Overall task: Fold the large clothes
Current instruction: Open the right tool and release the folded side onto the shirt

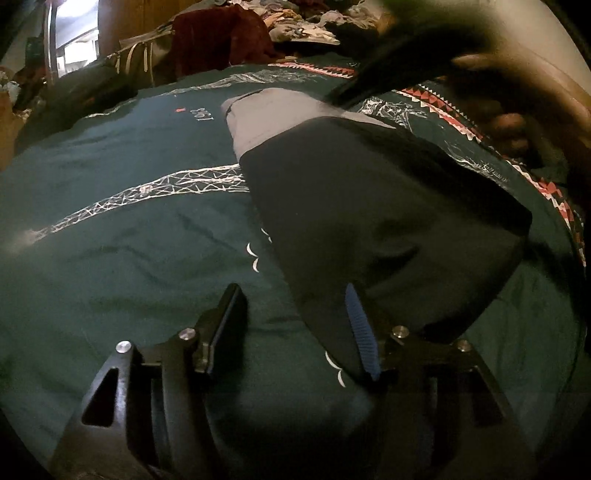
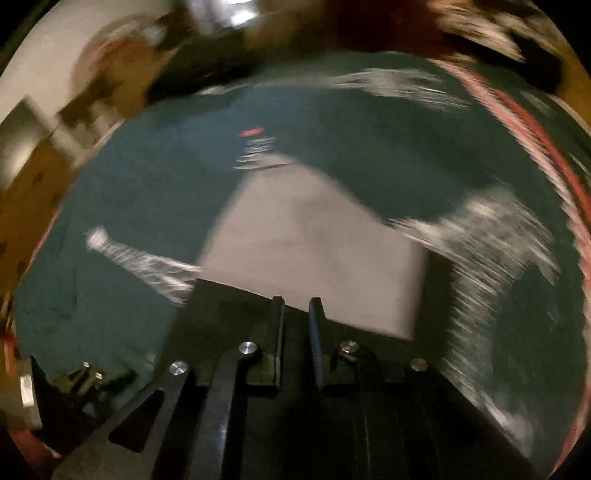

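- Left tool: its jaws stand well apart, nothing pinched. The right finger, with its blue pad, lies at the near edge of the garment; whether it touches the cloth cannot be told. The left finger is over bare bedspread.
- Right tool: the jaws are almost closed, a thin gap between them with nothing in it. This view is smeared by motion, so details are poor.
- Garment: a folded piece, black at the near end and grey at the far end. In the left view it starts at the left tool's right finger and runs away from it, leaning slightly to the left. Its long axis follows that line, grey end farthest away.
- In the right view the grey part lies straight ahead of the right tool, just beyond its tips, the black part under and beside them.
- Bedspread: dark green with white printed bands and a red-and-white zigzag border far right of the left tool. The garment lies flat on it.
- Hand: a person's hand and dark sleeve hang blurred over the far right end of the garment.
- Farther off, beyond the bed's edge: a dark red cloth and a heap of mixed clothes.
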`<action>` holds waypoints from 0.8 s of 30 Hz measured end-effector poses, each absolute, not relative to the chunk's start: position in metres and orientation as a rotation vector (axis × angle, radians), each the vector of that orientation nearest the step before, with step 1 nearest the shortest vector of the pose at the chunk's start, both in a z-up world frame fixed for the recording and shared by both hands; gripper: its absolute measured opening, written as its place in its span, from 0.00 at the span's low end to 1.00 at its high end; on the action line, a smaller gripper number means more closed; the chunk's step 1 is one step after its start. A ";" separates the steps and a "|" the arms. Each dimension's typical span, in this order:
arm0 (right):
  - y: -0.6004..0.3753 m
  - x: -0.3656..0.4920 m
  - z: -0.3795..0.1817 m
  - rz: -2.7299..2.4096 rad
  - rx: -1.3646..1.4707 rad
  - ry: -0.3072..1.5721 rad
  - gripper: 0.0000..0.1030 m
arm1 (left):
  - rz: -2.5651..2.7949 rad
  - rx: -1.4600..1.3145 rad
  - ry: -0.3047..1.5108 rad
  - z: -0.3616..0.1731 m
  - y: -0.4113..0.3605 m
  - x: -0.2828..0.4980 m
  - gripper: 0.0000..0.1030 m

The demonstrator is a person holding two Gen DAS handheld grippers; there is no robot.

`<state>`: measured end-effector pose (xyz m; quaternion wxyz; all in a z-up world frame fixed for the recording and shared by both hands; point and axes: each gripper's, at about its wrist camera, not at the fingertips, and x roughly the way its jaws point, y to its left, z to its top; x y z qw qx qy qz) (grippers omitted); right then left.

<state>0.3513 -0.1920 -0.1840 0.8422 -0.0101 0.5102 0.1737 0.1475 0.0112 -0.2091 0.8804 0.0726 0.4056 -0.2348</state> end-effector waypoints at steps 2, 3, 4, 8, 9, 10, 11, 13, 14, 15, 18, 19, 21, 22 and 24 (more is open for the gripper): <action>-0.167 0.372 -0.213 0.363 -0.092 1.140 0.11 | -0.471 0.163 0.834 -0.209 0.010 0.145 0.56; -0.160 0.386 -0.236 0.333 -0.110 1.191 0.11 | -0.465 0.165 0.831 -0.209 0.010 0.145 0.57; -0.162 0.395 -0.252 0.321 -0.063 1.232 0.11 | -0.463 0.158 0.832 -0.210 0.011 0.145 0.61; -0.175 0.381 -0.224 0.291 -0.042 1.163 0.16 | -0.460 0.114 0.844 -0.212 0.019 0.149 0.68; -0.181 0.363 -0.209 0.295 -0.038 1.123 0.18 | -0.461 0.110 0.845 -0.212 0.019 0.150 0.68; -0.185 0.350 -0.202 0.295 -0.034 1.102 0.18 | -0.461 0.111 0.844 -0.212 0.019 0.150 0.68; -0.188 0.334 -0.197 0.290 -0.028 1.087 0.18 | -0.458 0.115 0.843 -0.212 0.018 0.149 0.68; -0.189 0.295 -0.206 0.305 -0.028 1.104 0.18 | -0.452 0.124 0.846 -0.213 0.017 0.149 0.69; -0.185 0.280 -0.219 0.307 -0.044 1.131 0.19 | -0.450 0.128 0.850 -0.213 0.016 0.150 0.70; -0.182 0.268 -0.233 0.302 -0.077 1.136 0.21 | -0.448 0.128 0.851 -0.213 0.016 0.150 0.70; -0.179 0.254 -0.225 0.249 -0.100 1.069 0.23 | -0.427 0.137 0.845 -0.208 0.016 0.148 0.70; -0.178 0.243 -0.213 0.261 -0.086 1.026 0.23 | -0.416 0.139 0.847 -0.208 0.016 0.147 0.70; -0.172 0.217 -0.202 0.278 -0.083 0.975 0.23 | -0.395 0.133 0.852 -0.209 0.017 0.146 0.70; -0.170 0.209 -0.205 0.291 -0.074 0.986 0.23 | -0.386 0.132 0.860 -0.211 0.017 0.146 0.70; -0.161 0.192 -0.236 0.310 -0.092 1.051 0.23 | -0.374 0.145 0.869 -0.213 0.015 0.148 0.70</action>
